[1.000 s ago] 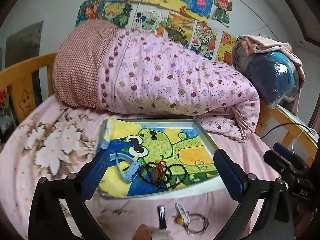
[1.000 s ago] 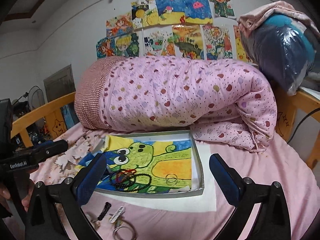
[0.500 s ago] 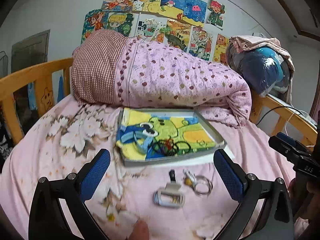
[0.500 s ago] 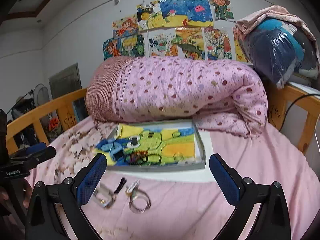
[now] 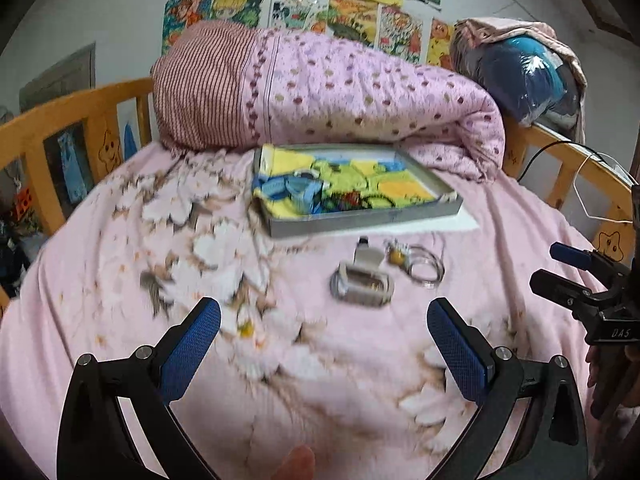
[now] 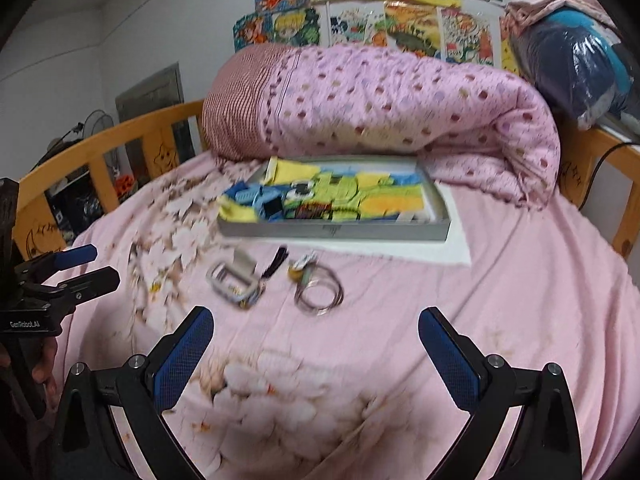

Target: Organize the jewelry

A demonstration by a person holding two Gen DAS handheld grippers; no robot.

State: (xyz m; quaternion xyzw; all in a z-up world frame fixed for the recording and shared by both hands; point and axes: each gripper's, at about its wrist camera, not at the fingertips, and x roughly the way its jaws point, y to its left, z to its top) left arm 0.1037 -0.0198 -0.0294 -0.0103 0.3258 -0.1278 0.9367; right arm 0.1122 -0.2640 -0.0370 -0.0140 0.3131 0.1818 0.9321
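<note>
Inside the tray [image 5: 362,222], blur hides the jewelry beyond both empty, wide-spread tongs [image 5: 324,340].

We read two markings, both on the gripper bodies. From the right wrist view, the left gripper [image 6: 86,266] carries white lettering "GenRobot.AI" on its black housing, and from the left wrist view the right gripper [image 5: 562,270] shows "DAS" on its black housing. The wall drawings [image 6: 384,12] are too blurred for us to read.
</note>
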